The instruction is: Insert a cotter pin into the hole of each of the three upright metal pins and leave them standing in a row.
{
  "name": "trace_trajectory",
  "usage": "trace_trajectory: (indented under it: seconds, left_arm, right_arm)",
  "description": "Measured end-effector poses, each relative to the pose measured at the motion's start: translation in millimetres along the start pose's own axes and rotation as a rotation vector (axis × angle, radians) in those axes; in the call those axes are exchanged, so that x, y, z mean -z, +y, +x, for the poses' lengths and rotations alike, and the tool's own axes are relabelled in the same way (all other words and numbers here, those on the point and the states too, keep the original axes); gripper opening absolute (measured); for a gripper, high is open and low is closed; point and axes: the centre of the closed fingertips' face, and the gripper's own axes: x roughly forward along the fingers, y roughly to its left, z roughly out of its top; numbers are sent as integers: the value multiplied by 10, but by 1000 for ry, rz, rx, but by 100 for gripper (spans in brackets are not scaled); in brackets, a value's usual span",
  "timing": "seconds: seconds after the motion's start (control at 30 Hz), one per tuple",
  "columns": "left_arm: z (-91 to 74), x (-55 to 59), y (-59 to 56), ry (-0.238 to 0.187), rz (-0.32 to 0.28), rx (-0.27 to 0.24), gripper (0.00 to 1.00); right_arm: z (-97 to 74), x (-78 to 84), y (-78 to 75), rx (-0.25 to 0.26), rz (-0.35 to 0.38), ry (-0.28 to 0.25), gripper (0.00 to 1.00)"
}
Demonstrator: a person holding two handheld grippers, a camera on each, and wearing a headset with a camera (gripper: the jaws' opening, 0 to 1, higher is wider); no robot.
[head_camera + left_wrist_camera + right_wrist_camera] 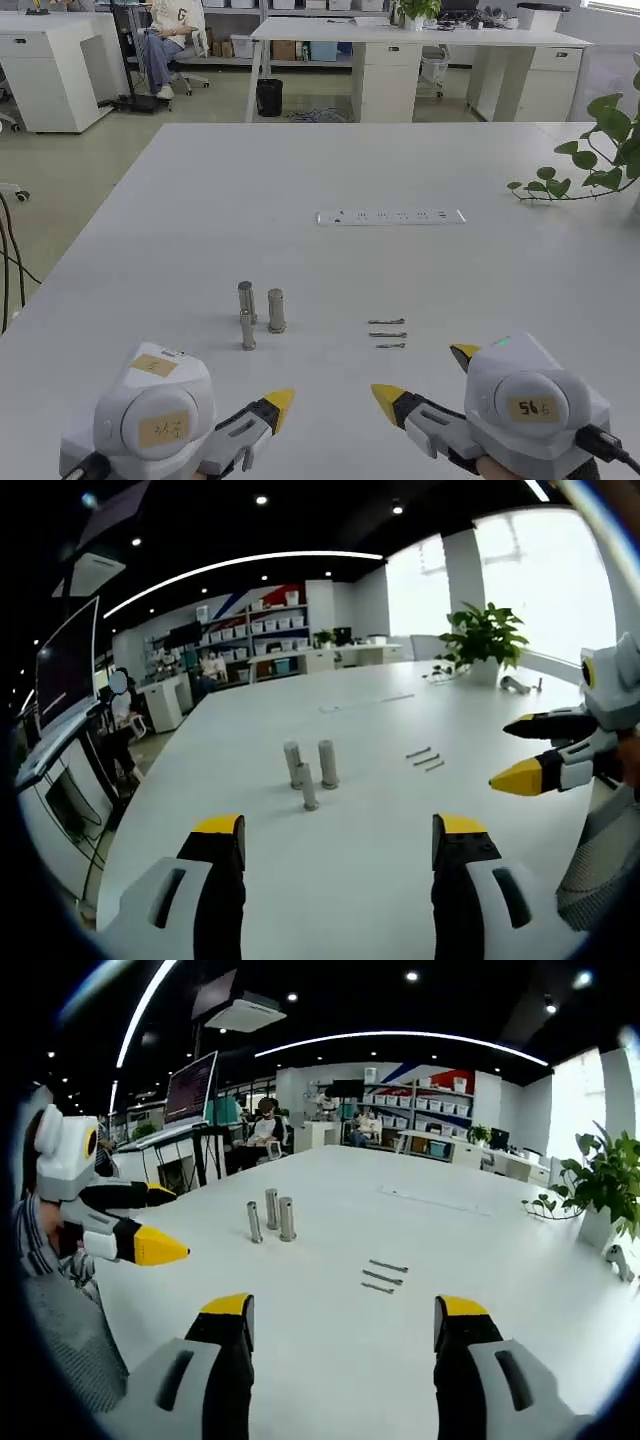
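Observation:
Three upright metal pins (pixel 259 313) stand close together in a small cluster on the white table (pixel 380 200); they also appear as a group (pixel 309 769) in the left gripper view and as the pins (pixel 270 1216) in the right gripper view. Three thin cotter pins (pixel 387 334) lie side by side to their right, seen again as cotter pins (pixel 425 758) and cotter pins (pixel 383 1276). My left gripper (pixel 250 415) is open near the table's front edge, left of centre. My right gripper (pixel 425 375) is open at the front right. Neither holds anything.
A white power strip (pixel 391 216) lies across the table beyond the pins. A leafy plant (pixel 598 160) hangs in at the right edge. Past the table stand other desks, and a person sits on a chair (pixel 170 45) at the back left.

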Motion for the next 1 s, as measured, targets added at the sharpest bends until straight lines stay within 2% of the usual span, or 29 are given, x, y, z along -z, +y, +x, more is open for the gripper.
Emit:
trace_trajectory:
  seconds: [0.6, 0.87, 0.93, 1.0]
  left_arm:
    - [-4, 11, 16, 7, -7, -4, 73]
    - [-9, 13, 11, 11, -3, -3, 75]
    - [-20, -28, 18, -9, -7, -6, 75]
    - [-23, -27, 27, -5, 2, -11, 75]
  right_arm:
    - [2, 19, -12, 6, 10, 8, 64]
    - [5, 33, -26, 14, 22, 12, 71]
    - [10, 42, -41, 21, 21, 14, 75]
    - [9, 53, -46, 24, 23, 18, 77]
